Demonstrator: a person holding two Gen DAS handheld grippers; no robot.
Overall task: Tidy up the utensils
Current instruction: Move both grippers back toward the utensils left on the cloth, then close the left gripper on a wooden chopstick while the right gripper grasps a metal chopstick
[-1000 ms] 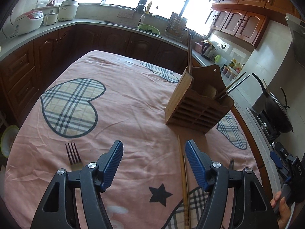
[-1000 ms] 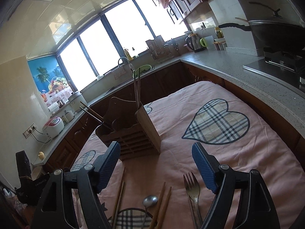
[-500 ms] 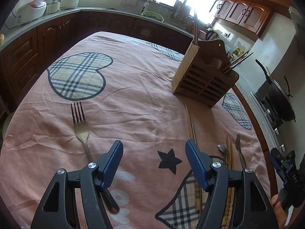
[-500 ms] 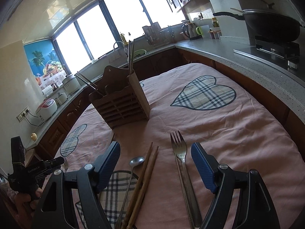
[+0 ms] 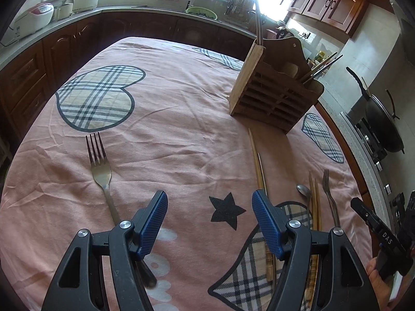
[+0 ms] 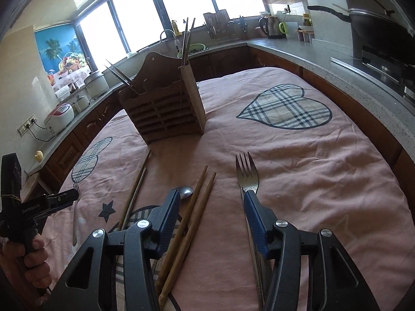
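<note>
Utensils lie loose on the pink cloth (image 6: 324, 181) before the wooden holder (image 6: 166, 108): your right gripper (image 6: 211, 217), jaws just closing but gripping nothing, straddles brown chopsticks (image 6: 192, 215); your left gripper (image 5: 208, 223) hangs apart, empty.

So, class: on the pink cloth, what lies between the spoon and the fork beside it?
A pair of wooden chopsticks lies side by side between the spoon and the fork; the right wrist view shows it best.
</note>
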